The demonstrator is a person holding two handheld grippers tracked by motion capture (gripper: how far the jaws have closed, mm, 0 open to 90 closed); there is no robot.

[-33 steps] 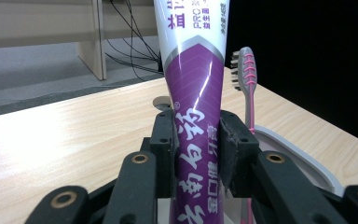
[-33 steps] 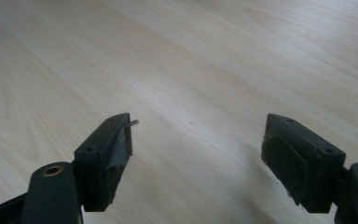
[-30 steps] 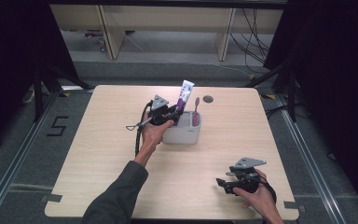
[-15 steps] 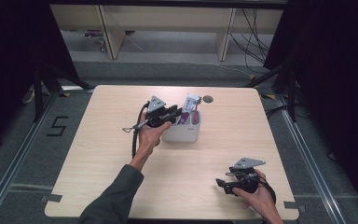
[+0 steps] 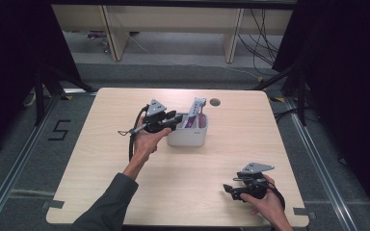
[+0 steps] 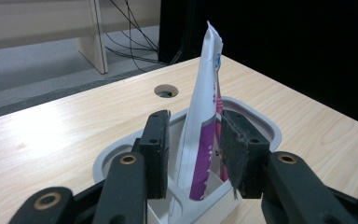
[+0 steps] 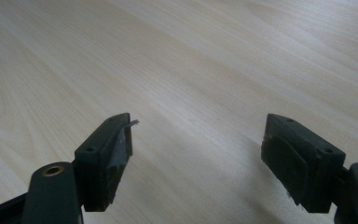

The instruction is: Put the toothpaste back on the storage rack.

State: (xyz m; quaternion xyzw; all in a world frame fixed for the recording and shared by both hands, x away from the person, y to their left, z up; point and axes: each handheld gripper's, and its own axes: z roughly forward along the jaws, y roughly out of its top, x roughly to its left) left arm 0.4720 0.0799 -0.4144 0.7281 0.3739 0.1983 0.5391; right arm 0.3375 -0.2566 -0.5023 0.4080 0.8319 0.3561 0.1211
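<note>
- While the toothpaste tube [image 6: 200,126] stands nearly upright in the white holder [image 5: 188,137], crimped end up and cap end down in the compartment, the left gripper [image 5: 173,120] sits just at the holder's near-left rim, level with the tube's lower half.
- Its jaws have just been opening: in the left gripper view the tube stands between the two pads with a gap showing on the left side, so I judge the tube released, or all but released, and resting in the holder on its own.
- From this gripper the tube lies straight ahead, its long axis running up and down, crosswise to the jaws; any retreat should go back along the gripper's own line so the pads do not tip the tube.
- A red-handled item [image 5: 200,120], too small to name, stands in the holder beside the tube.
- The right gripper [image 5: 233,188] rests in the person's hand near the table's [image 5: 101,173] front right corner, well apart from the holder, jaws spread wide over bare wood and holding nothing.
- The left hand is by far the nearer to the tube.
</note>
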